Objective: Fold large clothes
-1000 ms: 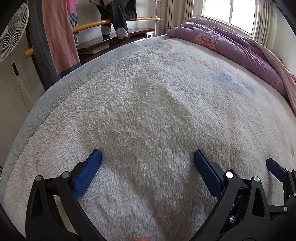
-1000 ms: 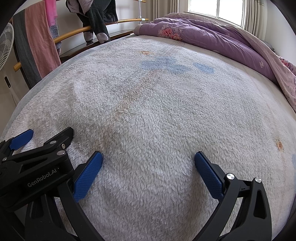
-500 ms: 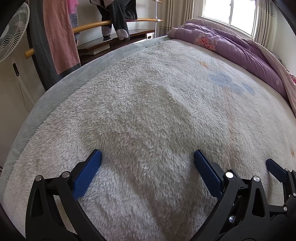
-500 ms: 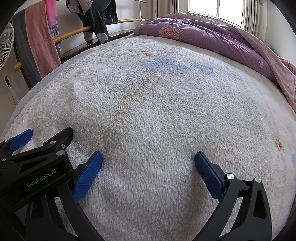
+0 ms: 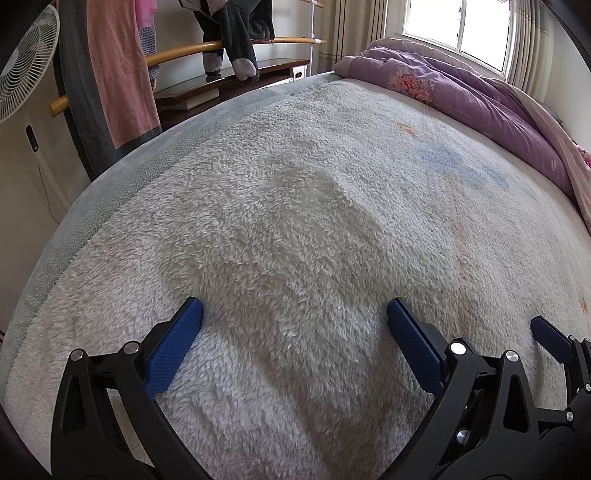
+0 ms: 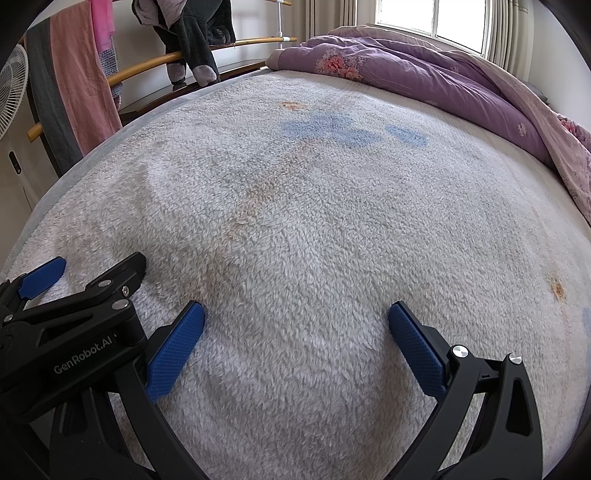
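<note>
A large fluffy off-white blanket with faint blue and orange marks lies spread flat over the bed; it also fills the right wrist view as the blanket. My left gripper hovers open just above its near part, nothing between the blue pads. My right gripper is open as well, beside the left one. The right gripper's blue fingers show at the lower right of the left wrist view. The left gripper body sits at the lower left of the right wrist view.
A rumpled purple floral quilt lies along the far right side of the bed. On the left, a wooden rail carries a pink towel and dark clothes. A white fan stands at the far left.
</note>
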{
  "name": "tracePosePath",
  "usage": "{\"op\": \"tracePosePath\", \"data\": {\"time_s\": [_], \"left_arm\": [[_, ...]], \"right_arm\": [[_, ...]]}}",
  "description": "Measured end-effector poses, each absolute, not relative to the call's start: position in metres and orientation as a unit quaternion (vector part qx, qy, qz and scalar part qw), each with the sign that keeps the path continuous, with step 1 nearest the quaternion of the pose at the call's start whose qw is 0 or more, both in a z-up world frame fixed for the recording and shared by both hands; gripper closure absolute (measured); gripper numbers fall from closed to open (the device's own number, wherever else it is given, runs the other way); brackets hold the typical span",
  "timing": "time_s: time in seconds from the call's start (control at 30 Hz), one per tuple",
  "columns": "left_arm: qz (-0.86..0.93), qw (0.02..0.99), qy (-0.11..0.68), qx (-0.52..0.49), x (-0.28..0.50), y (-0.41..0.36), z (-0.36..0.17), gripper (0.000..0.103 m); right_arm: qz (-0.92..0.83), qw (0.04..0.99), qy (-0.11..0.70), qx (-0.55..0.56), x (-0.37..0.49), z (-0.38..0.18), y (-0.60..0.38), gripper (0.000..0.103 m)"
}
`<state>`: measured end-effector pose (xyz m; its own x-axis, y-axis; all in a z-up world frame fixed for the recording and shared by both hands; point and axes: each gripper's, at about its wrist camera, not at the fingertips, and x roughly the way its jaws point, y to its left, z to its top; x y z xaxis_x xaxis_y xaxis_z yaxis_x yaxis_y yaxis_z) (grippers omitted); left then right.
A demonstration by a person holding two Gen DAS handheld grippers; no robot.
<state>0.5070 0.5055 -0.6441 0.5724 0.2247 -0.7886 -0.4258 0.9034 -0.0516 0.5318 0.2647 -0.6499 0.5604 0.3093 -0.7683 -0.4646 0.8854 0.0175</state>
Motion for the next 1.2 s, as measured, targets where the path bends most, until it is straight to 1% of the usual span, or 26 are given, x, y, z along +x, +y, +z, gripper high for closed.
{"op": "tracePosePath", "data": {"time_s": [1.2], "left_arm": [[0.187, 0.878, 0.424, -0.121, 0.5034, 0.5038, -0.6426, 0.005]], "right_arm": [[0.220, 0.879, 0.413, -0.094, 0.5308, -0.6499, 0.2650, 0.007]]}}
